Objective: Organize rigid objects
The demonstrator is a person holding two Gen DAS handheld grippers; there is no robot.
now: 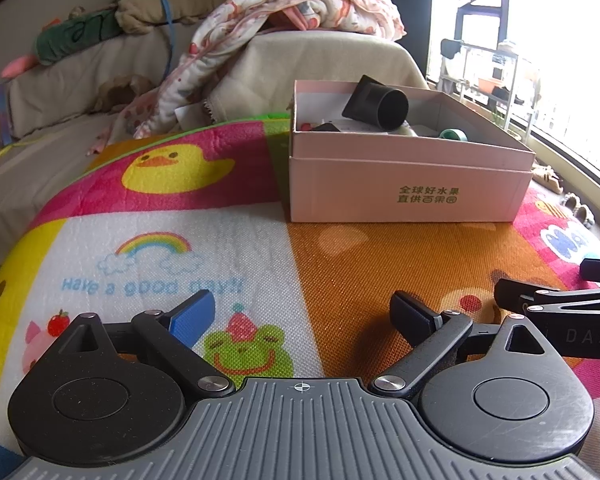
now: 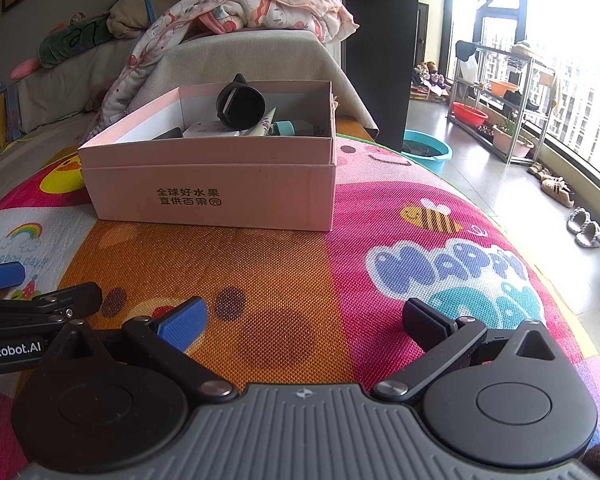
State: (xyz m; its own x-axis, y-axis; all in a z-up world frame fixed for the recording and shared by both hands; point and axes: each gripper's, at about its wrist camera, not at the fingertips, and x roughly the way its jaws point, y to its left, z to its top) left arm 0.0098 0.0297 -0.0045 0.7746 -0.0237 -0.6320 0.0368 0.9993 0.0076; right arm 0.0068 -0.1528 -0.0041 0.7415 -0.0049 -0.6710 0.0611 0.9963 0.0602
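Observation:
A pink cardboard box (image 1: pixel 408 188) (image 2: pixel 220 196) with green printed characters stands on a colourful play mat (image 1: pixel 228 248) (image 2: pixel 380 248). A black cylindrical nozzle (image 1: pixel 380 106) (image 2: pixel 240 106) sticks up out of it, among a teal ring (image 1: pixel 454 135) (image 2: pixel 284 127) and small white items. My left gripper (image 1: pixel 304 316) is open above the mat, well short of the box, nothing between its fingers. My right gripper (image 2: pixel 308 320) is also open and empty, beside the left one. Each gripper's side shows at the other view's edge.
A sofa (image 1: pixel 80 72) with a floral blanket (image 1: pixel 300 4) and plush toys lies behind the mat. To the right are a teal basin (image 2: pixel 428 150), a metal rack (image 2: pixel 496 92) with tubs and plants, slippers (image 2: pixel 586 226) and a large window.

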